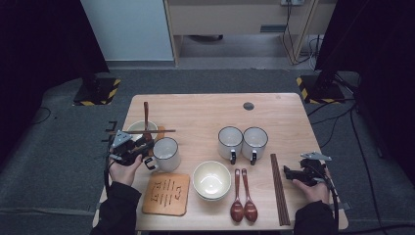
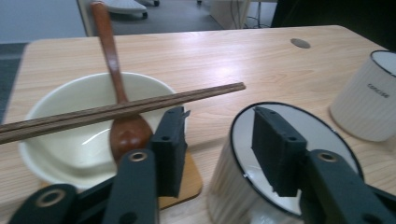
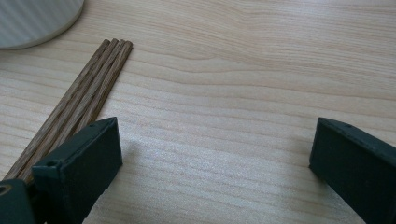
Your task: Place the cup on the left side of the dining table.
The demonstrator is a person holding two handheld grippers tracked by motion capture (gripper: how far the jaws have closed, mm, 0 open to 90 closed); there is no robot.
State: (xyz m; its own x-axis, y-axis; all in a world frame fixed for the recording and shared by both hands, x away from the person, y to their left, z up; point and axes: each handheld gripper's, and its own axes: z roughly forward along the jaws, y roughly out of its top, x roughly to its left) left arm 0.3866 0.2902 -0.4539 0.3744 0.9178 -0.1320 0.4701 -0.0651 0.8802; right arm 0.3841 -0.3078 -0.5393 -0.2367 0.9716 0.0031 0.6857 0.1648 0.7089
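High view: the left gripper (image 1: 138, 148) sits at the left side of the wooden table (image 1: 205, 110), right next to a white mug (image 1: 165, 154). In the left gripper view, its two black jaws stand apart, one on each side of the mug's (image 2: 261, 177) near rim. One jaw is outside the mug and the other hangs over its mouth. The pads do not press on the rim, so the mug is not pinched. The mug stands upright on the table, just beside a cream bowl (image 1: 142, 129). A brown spoon (image 2: 122, 112) leans in that bowl (image 2: 74, 135), and a pair of chopsticks (image 2: 116, 111) lies flat across its top. A wooden coaster (image 1: 166, 194) lies in front of the mug, and next to it are stacked bowls (image 1: 211, 180), two spoons (image 1: 243, 198), and two more mugs (image 1: 242, 142). The right gripper (image 1: 289, 173) rests low at the right side of the table. In the right gripper view its jaws are spread wide with bare table between them, and another pair of chopsticks (image 3: 77, 100) lies just beside one jaw.
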